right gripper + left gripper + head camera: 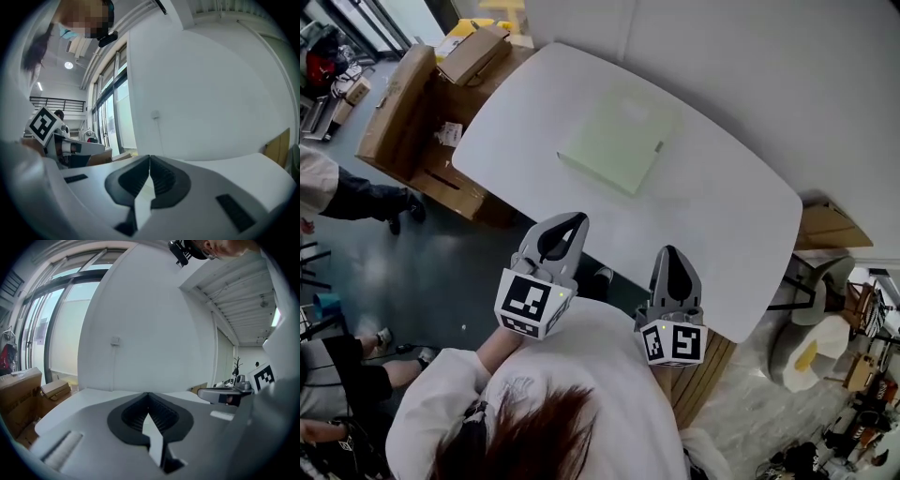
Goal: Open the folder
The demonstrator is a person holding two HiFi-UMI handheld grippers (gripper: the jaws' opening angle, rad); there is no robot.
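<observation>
A pale green folder (pixel 614 141) lies closed and flat on the white table (pixel 731 216), towards its far side. Both grippers hover over the table's near edge, well short of the folder and apart from it. My left gripper (pixel 574 220) is shut, its jaws meeting at the tips with nothing between them (pixel 148 393). My right gripper (pixel 668 251) is also shut and empty (pixel 149 157). Both point roughly level towards the white wall beyond the table. The folder cannot be made out for sure in either gripper view.
Cardboard boxes (pixel 422 112) stand against the table's left end. A person in dark sleeves (pixel 347 197) is at the left edge, and another sits at the lower left. A chair (pixel 816 309) and wooden boards stand off the table's right end.
</observation>
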